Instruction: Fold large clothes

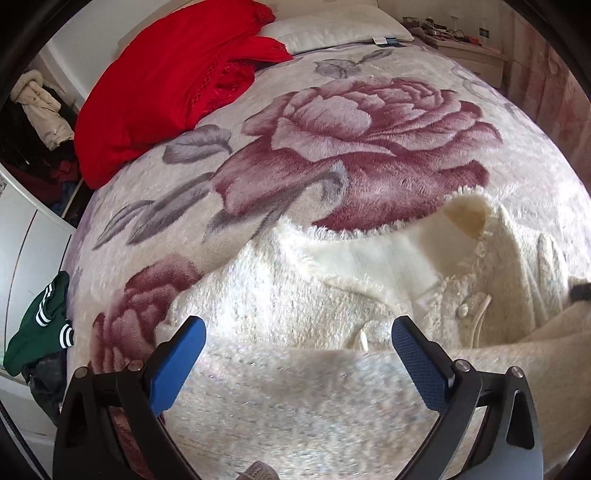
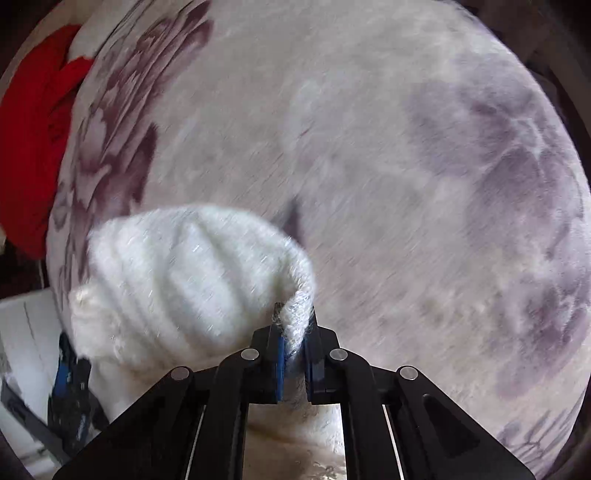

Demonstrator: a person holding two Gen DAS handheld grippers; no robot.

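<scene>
A fluffy white cardigan [image 1: 280, 288] with a row of buttons [image 1: 463, 310] lies spread on the rose-patterned blanket [image 1: 369, 129] of a bed. My left gripper [image 1: 298, 325] hangs over the cardigan's body, open, its blue pads [image 1: 177, 365] wide apart and nothing between them. In the right wrist view my right gripper [image 2: 295, 321] is shut on a pinched edge of the same white cardigan [image 2: 192, 280]. A ribbed, fuzzy bunch of it hangs to the left of the jaws above the blanket [image 2: 406, 166]. That view is blurred.
A red cloth [image 1: 166, 85] and a white pillow [image 1: 332, 29] lie at the head of the bed. A green garment with white stripes [image 1: 40, 325] hangs off the left bed edge beside white cabinet doors [image 1: 22, 229]. A cluttered nightstand [image 1: 469, 51] stands at the far right.
</scene>
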